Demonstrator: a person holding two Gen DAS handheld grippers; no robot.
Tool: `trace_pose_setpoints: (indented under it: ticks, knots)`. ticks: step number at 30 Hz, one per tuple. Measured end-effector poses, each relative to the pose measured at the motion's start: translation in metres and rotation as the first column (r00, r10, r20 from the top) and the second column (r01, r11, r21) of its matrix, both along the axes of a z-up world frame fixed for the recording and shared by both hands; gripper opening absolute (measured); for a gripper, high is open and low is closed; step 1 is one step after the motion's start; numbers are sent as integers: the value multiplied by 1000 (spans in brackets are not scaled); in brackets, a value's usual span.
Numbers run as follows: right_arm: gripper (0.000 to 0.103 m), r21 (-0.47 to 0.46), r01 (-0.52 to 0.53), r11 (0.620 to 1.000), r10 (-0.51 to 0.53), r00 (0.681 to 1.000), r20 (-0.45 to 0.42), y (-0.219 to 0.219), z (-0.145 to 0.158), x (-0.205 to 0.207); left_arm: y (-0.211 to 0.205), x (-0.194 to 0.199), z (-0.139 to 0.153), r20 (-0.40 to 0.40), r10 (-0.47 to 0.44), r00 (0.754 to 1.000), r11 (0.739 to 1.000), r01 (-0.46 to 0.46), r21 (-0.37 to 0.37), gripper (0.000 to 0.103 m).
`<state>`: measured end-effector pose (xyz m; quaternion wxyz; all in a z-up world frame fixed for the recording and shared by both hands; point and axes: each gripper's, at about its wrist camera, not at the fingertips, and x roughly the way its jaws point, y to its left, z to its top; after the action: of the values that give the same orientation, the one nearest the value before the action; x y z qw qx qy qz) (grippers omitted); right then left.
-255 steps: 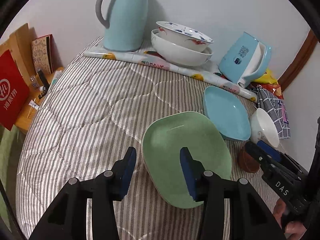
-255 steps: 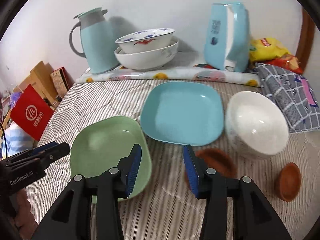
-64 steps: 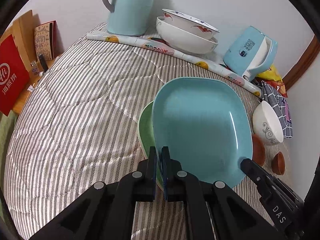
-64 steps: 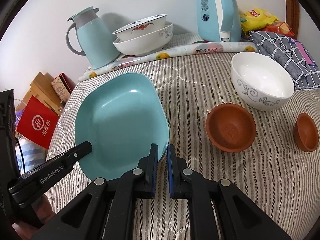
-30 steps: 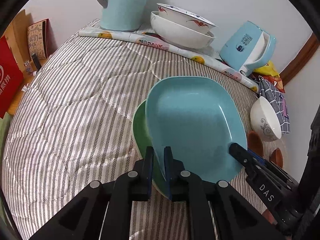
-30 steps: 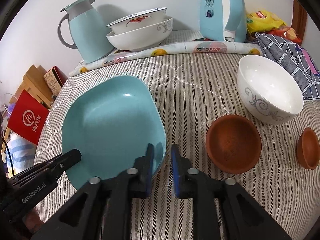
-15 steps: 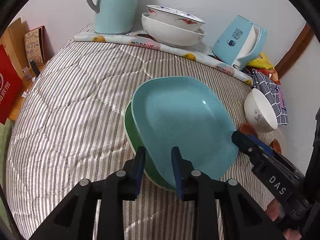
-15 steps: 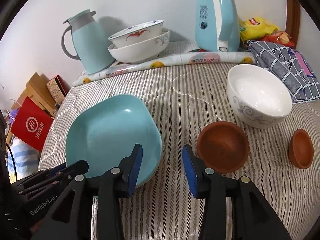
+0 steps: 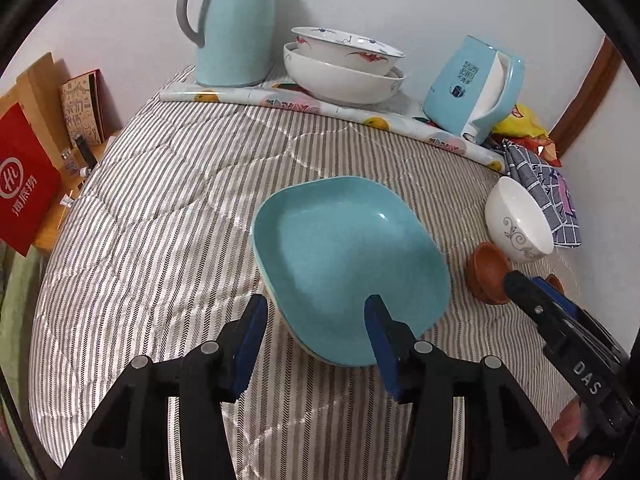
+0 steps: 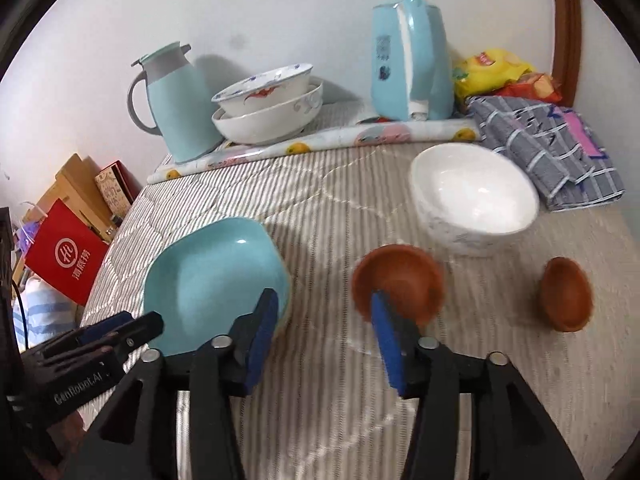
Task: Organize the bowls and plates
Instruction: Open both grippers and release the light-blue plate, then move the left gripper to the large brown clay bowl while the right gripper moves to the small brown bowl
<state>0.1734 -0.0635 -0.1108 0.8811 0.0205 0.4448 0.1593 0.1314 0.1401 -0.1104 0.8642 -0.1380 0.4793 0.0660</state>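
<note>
Stacking done: blue plate point(image 9: 352, 264) nested on green | bowls point(image 10: 398, 286) loose | left gripper point(image 9: 316, 338), right gripper point(image 10: 322, 340) fingers just parted, empty

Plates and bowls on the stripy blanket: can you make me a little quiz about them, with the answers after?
1. True or false: the blue plate sits on top of another plate.
2. How many brown bowls are on the blanket?
3. Which is nearest the white bowl? A) the flask B) the big brown bowl C) the red bag

Key:
1. True; a pale rim peeks out beneath it.
2. Two: the big one and a small brown bowl.
3. B.
</note>
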Motion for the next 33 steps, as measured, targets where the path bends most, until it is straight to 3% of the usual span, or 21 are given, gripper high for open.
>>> trace_pose_setpoints:
  ticks: [7, 19, 25, 29, 33]
  knots:
    - [61, -64, 67, 996, -63, 996, 70, -46, 12, -11, -21, -1, 9, 26, -27, 999, 1000, 27, 6, 48]
    - [61, -99, 191, 977, -179, 977, 113, -136, 8, -21, -97, 10, 22, 108, -134, 985, 991, 131, 33, 48]
    - [64, -135, 229, 964, -217, 971, 101, -169, 2, -19, -129, 24, 10, 52, -169, 984, 985, 170, -23, 48]
    - [64, -98, 224, 970, -224, 975, 15, -191, -10, -10, -144, 29, -4, 23, -176, 984, 984, 176, -29, 48]
    - [64, -101, 241, 965, -244, 970, -17, -205, -21, -2, -152, 36, -12, 7, -142, 990, 989, 142, -31, 48]
